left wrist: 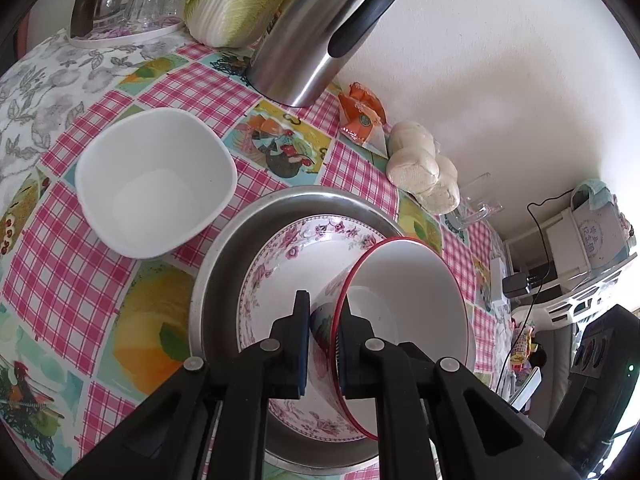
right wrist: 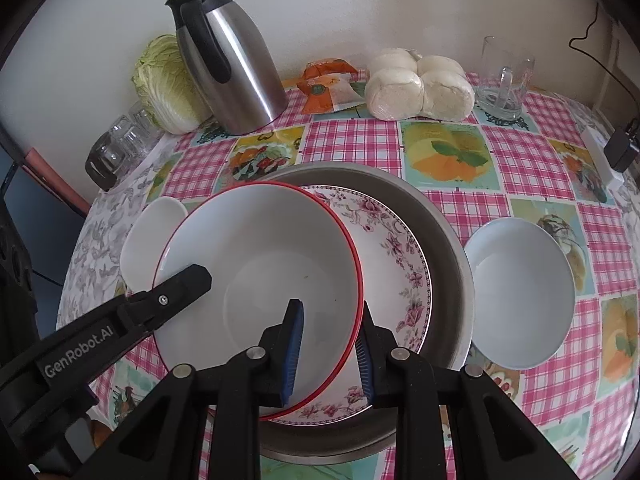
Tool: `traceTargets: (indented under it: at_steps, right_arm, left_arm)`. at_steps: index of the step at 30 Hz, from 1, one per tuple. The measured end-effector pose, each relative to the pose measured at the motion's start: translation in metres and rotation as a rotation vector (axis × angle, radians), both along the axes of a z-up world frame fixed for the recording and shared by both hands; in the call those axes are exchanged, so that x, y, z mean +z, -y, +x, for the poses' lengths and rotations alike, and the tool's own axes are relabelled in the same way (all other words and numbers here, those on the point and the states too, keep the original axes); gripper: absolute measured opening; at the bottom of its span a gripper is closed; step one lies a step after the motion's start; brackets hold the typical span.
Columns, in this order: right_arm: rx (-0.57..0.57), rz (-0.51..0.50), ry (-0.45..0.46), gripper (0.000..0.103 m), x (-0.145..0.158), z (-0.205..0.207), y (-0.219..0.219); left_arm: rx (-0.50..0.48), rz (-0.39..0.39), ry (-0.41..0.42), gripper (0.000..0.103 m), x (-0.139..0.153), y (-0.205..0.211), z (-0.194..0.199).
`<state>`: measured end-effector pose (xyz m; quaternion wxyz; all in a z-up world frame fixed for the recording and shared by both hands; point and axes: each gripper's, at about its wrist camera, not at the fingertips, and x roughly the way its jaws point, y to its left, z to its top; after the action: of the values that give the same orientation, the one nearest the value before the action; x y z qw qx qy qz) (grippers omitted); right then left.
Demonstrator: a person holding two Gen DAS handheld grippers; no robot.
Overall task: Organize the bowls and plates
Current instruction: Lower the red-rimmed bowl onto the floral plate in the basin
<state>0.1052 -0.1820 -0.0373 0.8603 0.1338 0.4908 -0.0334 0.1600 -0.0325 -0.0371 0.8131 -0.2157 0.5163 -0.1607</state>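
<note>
Left gripper (left wrist: 324,334), jaws clamped on the red-rimmed bowl (right wrist: 256,264), tilts it over the floral plate (right wrist: 396,256) in the steel basin (right wrist: 448,236). Right gripper (right wrist: 330,344), jaws narrow, straddles its rim. Stacking step, I'd say; next: level, lower, release.

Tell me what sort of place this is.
Probably a home dining or kitchen table: a checked fruit-print tablecloth carries a steel thermos jug, a napa cabbage and bagged steamed buns, with a red-rimmed bowl stacked in a metal basin.
</note>
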Motion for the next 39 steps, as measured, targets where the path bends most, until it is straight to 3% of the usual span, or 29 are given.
traceTargets:
  at_steps: [39]
  right_arm:
    - [-0.050, 0.028, -0.038, 0.030, -0.019, 0.016, 0.014]
  left_arm:
    - [-0.023, 0.008, -0.049, 0.011, -0.021, 0.011, 0.014]
